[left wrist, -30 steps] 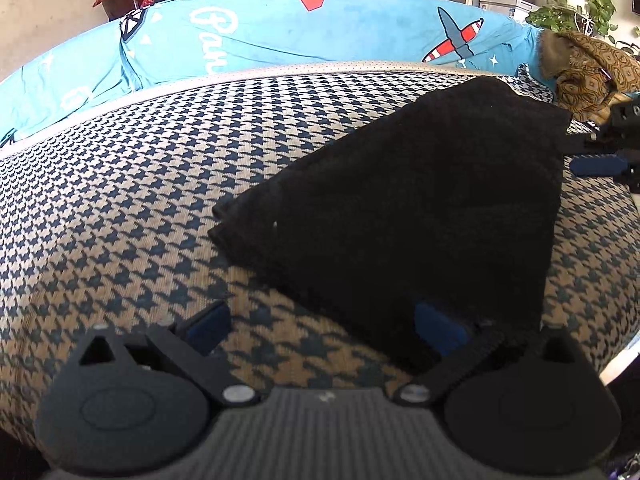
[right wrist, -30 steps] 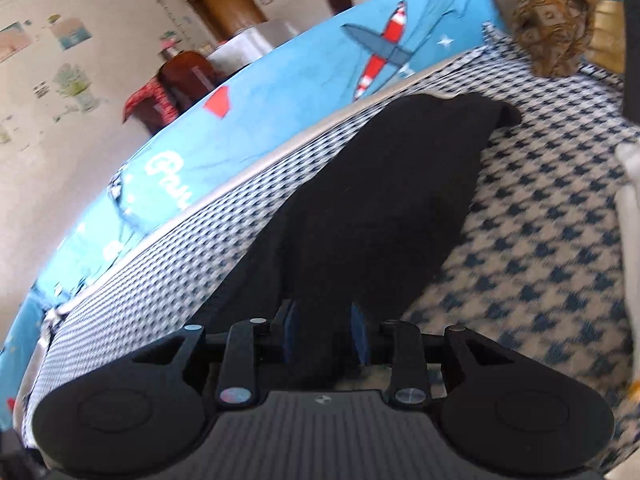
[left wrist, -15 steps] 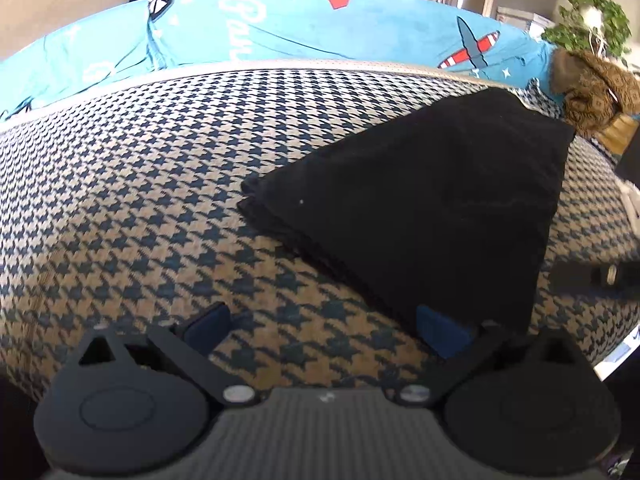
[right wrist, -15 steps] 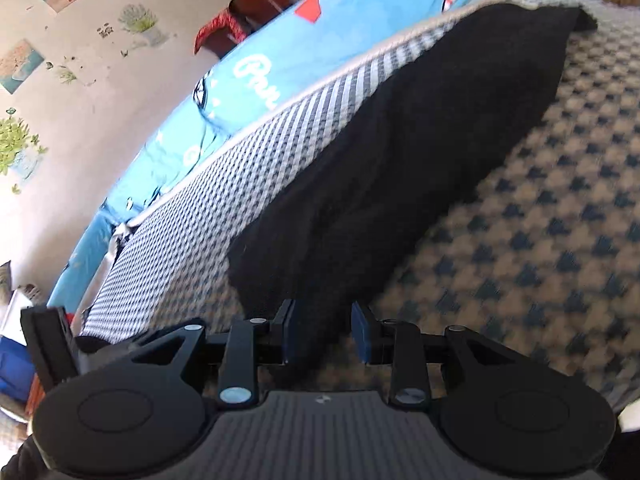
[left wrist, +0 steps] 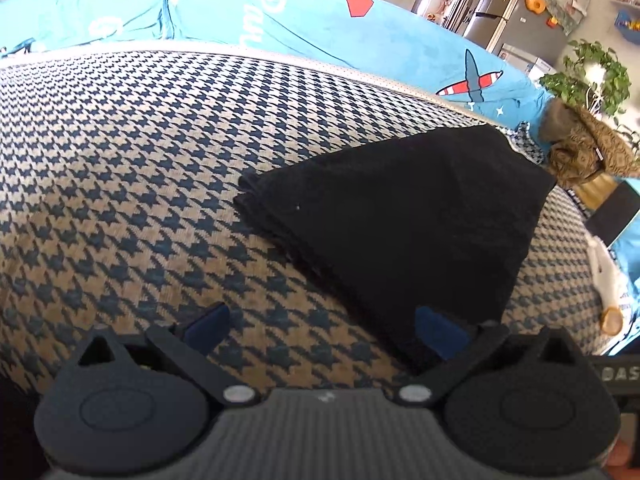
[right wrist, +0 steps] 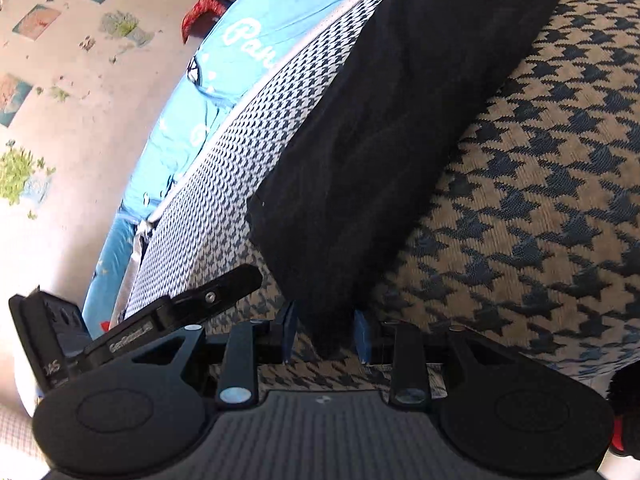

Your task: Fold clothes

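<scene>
Right gripper [right wrist: 326, 336]: blue pads narrowly parted, black garment's [right wrist: 400, 120] near corner between them; contact w/ pads can't be confirmed. Left gripper [left wrist: 320, 326]: fingers spread wide, holding nothing; right pad [left wrist: 440, 330] at garment's near edge. Garment [left wrist: 400, 216] lies folded flat on houndstooth surface [left wrist: 120, 184], blue sheet [left wrist: 280, 12] beyond.

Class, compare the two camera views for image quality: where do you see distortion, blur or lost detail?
Left wrist view: fisheye bows the houndstooth cover into a dome; the black garment shows almost no texture. Right wrist view: the wall is washed out and the image is softly blurred near the right tool.
</scene>
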The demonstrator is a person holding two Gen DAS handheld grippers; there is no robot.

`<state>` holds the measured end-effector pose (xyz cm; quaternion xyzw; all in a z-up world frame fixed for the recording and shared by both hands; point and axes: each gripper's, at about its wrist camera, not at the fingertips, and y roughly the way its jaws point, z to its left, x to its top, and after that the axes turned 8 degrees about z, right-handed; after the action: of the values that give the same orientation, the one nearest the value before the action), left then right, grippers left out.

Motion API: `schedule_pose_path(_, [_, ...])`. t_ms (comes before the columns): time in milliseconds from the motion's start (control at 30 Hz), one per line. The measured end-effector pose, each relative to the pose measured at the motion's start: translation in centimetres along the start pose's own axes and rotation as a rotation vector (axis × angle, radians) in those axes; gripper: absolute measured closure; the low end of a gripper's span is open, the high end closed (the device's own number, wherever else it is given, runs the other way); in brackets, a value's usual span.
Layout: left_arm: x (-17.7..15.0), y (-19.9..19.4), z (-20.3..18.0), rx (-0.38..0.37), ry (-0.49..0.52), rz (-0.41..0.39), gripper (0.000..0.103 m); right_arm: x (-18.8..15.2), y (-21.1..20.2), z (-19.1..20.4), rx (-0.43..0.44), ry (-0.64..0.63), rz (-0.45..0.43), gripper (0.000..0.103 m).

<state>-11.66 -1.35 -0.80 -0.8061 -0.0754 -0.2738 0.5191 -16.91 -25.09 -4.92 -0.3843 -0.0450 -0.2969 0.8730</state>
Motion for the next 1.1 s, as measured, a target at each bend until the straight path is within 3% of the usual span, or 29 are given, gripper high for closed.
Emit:
schedule_pose_path(133, [0.3, 0.1, 0.4, -0.046, -0.029, 0.003, 0.000, 0.2, 0.5, 0.0, -0.001, 0.025, -0.020, 0.073])
schedule_pose_path(167, [0.4, 0.2, 0.6, -0.062, -0.042, 0.004, 0.000, 0.2, 0.6, 0.0, -0.001, 0.031, -0.025, 0.076])
schedule_pose_path(200, [0.5, 0.2, 0.8, -0.080, -0.055, 0.005, 0.000, 0.3, 0.8, 0.0, -0.002, 0.037, -0.031, 0.086])
schedule_pose_path(267, [0.7, 0.3, 1.3, -0.124, -0.090, 0.012, 0.000, 0.3, 1.0, 0.0, 0.000, 0.049, -0.040, 0.093])
schedule_pose_path(567, [2.1, 1.7, 3.2, -0.317, -0.227, 0.048, 0.000, 1.3, -0.7, 0.6, 0.135, 0.046, -0.094, 0.095])
schedule_pose_path(800, [3.4, 4.1, 2.7, -0.435, -0.269, 0.104, 0.000, 1.9, -1.4, 0.9, 0.193, 0.055, -0.124, 0.095])
schedule_pose_path(1033, [4.0, 5.6, 1.9, -0.472, -0.292, 0.130, 0.000, 2.0, -1.6, 1.2, 0.227, 0.071, -0.139, 0.095])
schedule_pose_path(1100, [4.3, 6.0, 1.6, -0.479, -0.303, 0.134, 0.000, 1.7, -1.9, 1.5, 0.167, 0.039, -0.132, 0.095])
